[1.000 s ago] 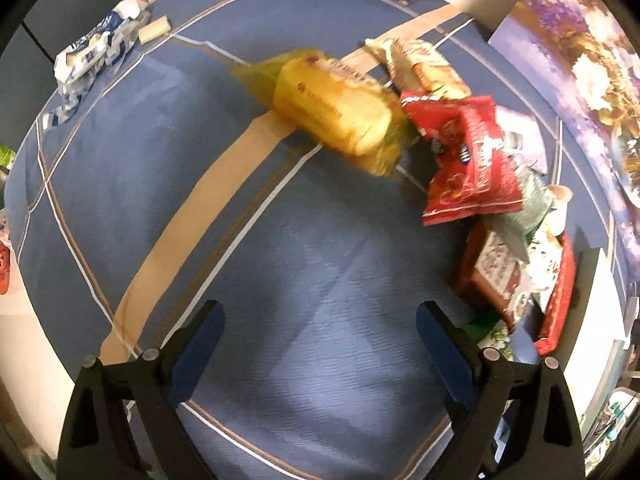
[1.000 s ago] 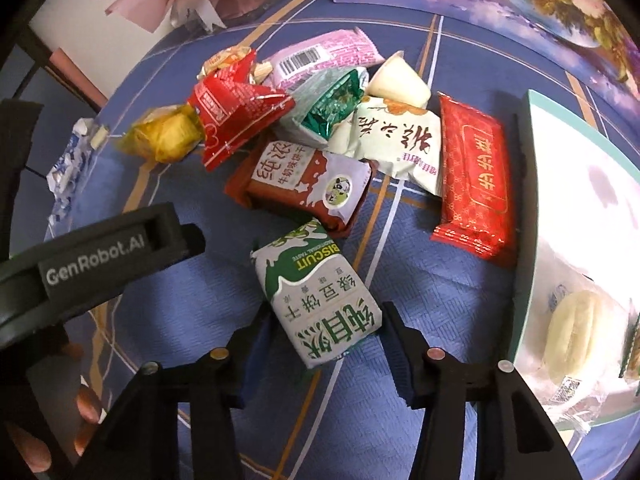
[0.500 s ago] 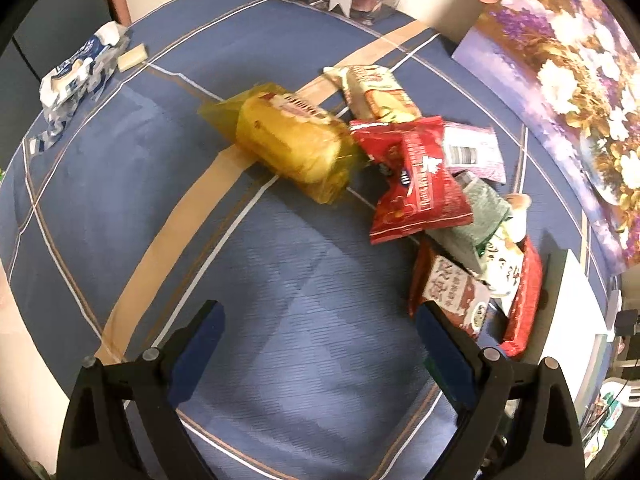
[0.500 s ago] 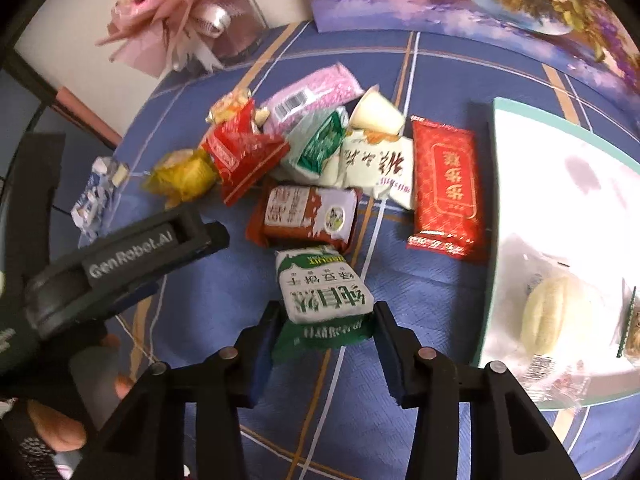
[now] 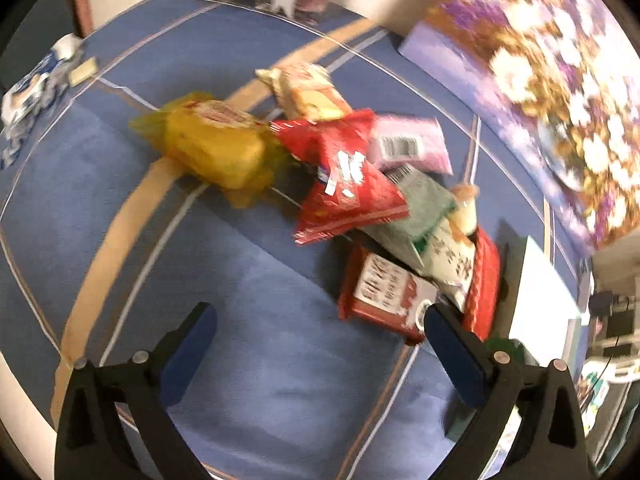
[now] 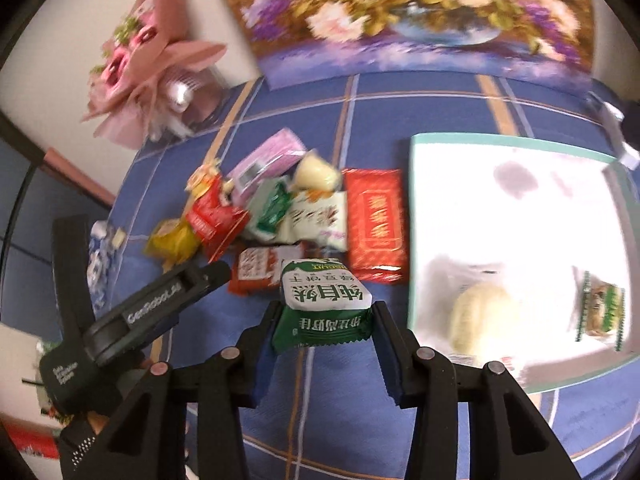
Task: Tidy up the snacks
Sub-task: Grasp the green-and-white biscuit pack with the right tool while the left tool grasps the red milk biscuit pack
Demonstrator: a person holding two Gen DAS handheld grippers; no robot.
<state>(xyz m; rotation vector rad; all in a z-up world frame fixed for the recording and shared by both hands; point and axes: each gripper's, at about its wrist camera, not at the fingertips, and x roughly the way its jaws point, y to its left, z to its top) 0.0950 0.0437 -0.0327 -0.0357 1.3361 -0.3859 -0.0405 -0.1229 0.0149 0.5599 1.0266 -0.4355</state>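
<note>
My right gripper [image 6: 324, 340] is shut on a green and white biscuit pack [image 6: 324, 300] and holds it above the blue cloth, left of the white tray [image 6: 416, 240]. The tray holds a pale bun pack [image 6: 480, 316] and a small green pack [image 6: 600, 308]. A pile of snacks lies beyond: a yellow pack [image 5: 216, 148], a red pack [image 5: 344, 184], a brown-red pack [image 5: 384, 292], a long red pack [image 6: 374, 224] and a pink pack [image 6: 268, 164]. My left gripper [image 5: 316, 344] is open and empty over bare cloth, near the brown-red pack.
A flower painting [image 6: 400, 12] leans at the back. A pink bouquet [image 6: 152, 64] stands at the back left. A blue and white wrapper [image 5: 28, 96] lies at the table's far left. The left gripper's body [image 6: 132, 312] shows at the left of the right wrist view.
My right gripper closed on the biscuit pack and lifted it off the cloth, moving toward the tray. My left gripper drew back and turned right, still open.
</note>
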